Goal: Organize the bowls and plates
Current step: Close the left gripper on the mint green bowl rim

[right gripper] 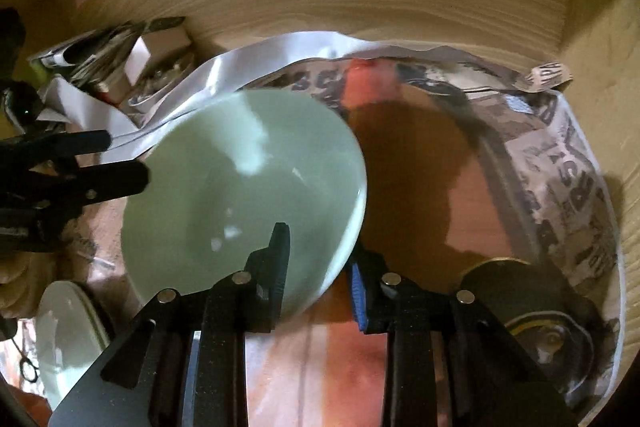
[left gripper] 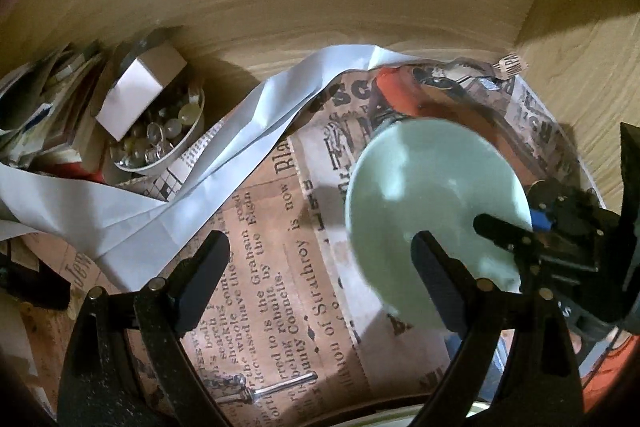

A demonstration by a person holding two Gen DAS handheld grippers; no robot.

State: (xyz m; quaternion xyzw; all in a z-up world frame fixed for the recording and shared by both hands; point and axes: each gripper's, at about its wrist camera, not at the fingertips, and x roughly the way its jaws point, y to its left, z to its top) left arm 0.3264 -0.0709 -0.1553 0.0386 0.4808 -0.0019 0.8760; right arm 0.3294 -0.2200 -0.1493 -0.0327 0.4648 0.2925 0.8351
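A pale green glazed ceramic bowl (right gripper: 244,195) sits tilted inside a wooden cabinet compartment, over a shelf lined with old newspaper (left gripper: 260,259). The right tool (right gripper: 318,279) pinches the bowl's near rim: one black finger lies inside the bowl and the blue-padded finger sits outside the wall, jaws nearly closed on it. In the left wrist view the same bowl (left gripper: 432,203) appears to the right, with the right tool (left gripper: 516,231) on its far-right edge. The left tool (left gripper: 320,283) hangs with its jaws spread wide and nothing between them, one finger over the newspaper and the other in front of the bowl's lower edge.

Clutter crowds the left side of the shelf. A long, creased strip of white paper (left gripper: 224,147) runs from the back wall toward the front left, just beside the bowl. Behind it stands one round metal tin of small glass beads or buttons (left gripper: 160,139) with a white card box (left gripper: 140,95) propped in it, next to a heap of loose papers (left gripper: 44,115). One more pale green dish (right gripper: 68,331) shows at the lower left of the right wrist view.

A shiny orange-brown surface (right gripper: 432,195) lies right of the bowl. The back wall (left gripper: 320,7) and right side wall (left gripper: 592,75) are pale wood grain, dimly lit.
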